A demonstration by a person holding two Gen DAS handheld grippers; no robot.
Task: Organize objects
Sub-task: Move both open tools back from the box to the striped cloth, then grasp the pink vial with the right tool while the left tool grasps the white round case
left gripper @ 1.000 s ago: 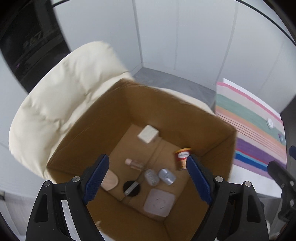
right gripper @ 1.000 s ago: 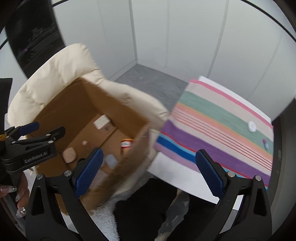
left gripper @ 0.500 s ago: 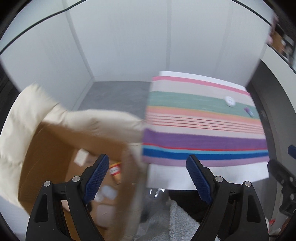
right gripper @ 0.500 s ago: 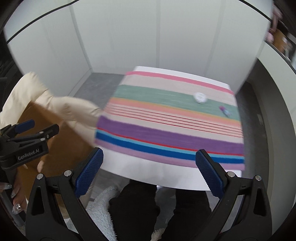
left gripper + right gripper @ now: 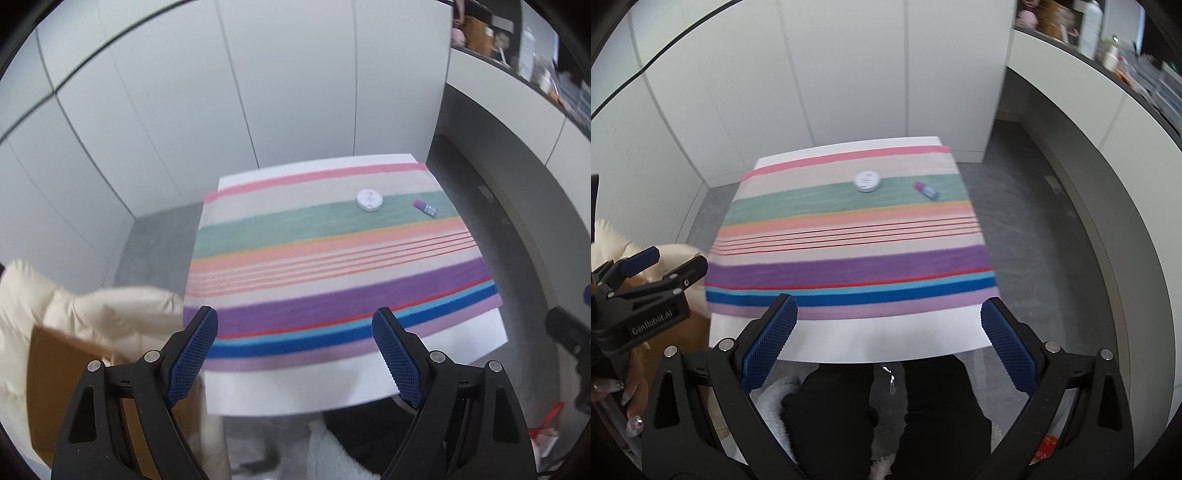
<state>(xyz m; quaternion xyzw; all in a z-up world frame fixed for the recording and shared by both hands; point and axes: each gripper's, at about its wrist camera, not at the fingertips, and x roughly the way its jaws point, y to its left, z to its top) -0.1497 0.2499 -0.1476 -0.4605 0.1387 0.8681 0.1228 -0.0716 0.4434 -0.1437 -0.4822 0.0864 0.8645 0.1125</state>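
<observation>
Objects left to sort: two, both on the striped cloth [image 5: 332,266] covering the white table [image 5: 332,384]. White round compact [image 5: 369,199] sits on the cloth's green band near the far edge; small purple tube [image 5: 426,208] lies on its side just right of it on the same band, apart, not touching. Right wrist view agrees: compact [image 5: 867,181], tube [image 5: 926,190].

Rest of the cloth reads bare, though motion blur could hide something small.

Cardboard box [image 5: 59,373] sits left of the table, resting in a cream padded cushion or chair [image 5: 85,310]. Likely the drop target. Its contents are not visible from here, so I can't confirm what's already stowed.

Left gripper [image 5: 295,354]: jaws spread wide, nothing between them, hanging over the table's near edge. Right gripper [image 5: 886,343]: same, released and empty, also at the near edge, well short of both items.

Judgement: late in the task, with two picks and two drops left. Neither pick is started. The flat round compact may need a careful edge grip; the tube could roll.
</observation>
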